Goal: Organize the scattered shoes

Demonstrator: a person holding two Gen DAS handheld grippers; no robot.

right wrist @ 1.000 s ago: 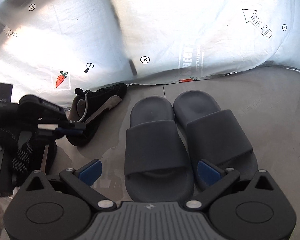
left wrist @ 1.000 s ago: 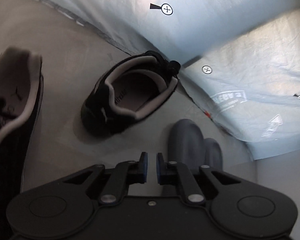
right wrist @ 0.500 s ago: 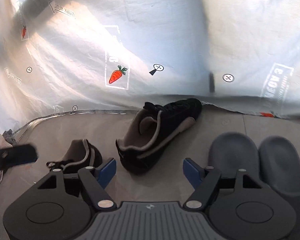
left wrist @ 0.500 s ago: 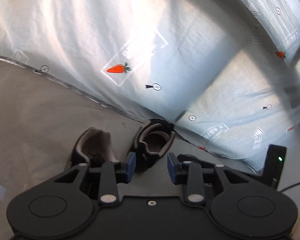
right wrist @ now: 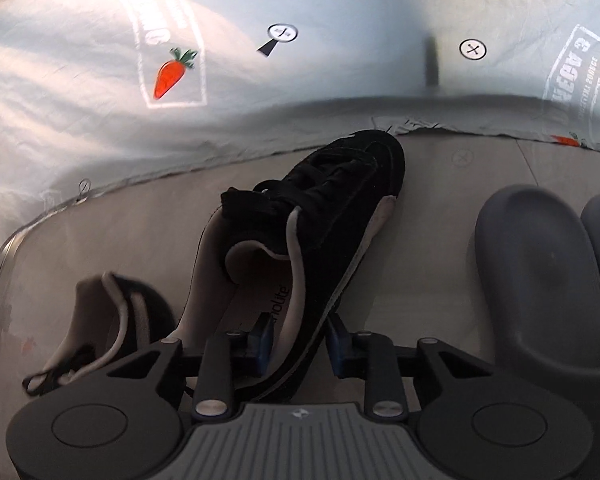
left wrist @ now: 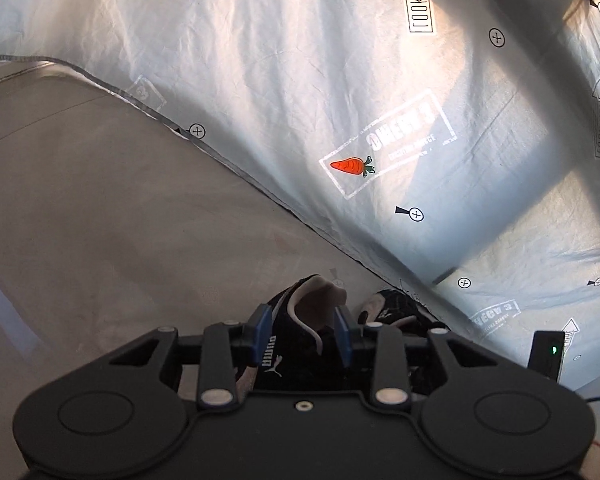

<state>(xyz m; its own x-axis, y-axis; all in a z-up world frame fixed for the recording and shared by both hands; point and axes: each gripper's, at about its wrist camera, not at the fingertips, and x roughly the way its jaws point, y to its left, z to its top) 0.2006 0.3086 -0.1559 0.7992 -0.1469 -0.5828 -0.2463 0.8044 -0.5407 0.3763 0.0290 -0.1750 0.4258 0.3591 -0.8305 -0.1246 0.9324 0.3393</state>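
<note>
Left wrist view, lower centre: left gripper (left wrist: 300, 336), jaws narrow and set either side of the heel collar of the left black sneaker (left wrist: 300, 320). The blue pads (left wrist: 262, 334) sit against the collar fabric; it reads as a grip. Right of it, a second dark shoe shows partly behind the right-hand finger. Pale floor (left wrist: 100, 208) fills the left of frame; a silver printed sheet (left wrist: 340, 80) fills the upper right.

Right wrist view, lower left: the same left shoe (right wrist: 112, 320), heel up. Centre: right black sneaker (right wrist: 320, 224), tilted on its side, toe toward the sheet (right wrist: 100, 60). Right gripper (right wrist: 298, 342), jaws just closing, straddles that shoe's side wall at the heel, one pad (right wrist: 262, 342) inside the opening, the other outside by the sole; pad contact looks made. Right of frame: two grey slides (right wrist: 536, 264), side by side.

Judged step: pairing the sneakers beside the slides. Keep both grips on the stiff heel, lift level, set toes toward the sheet.

Only the right view shows the slides and the sneaker's tilt; only the left view shows the bare floor.
</note>
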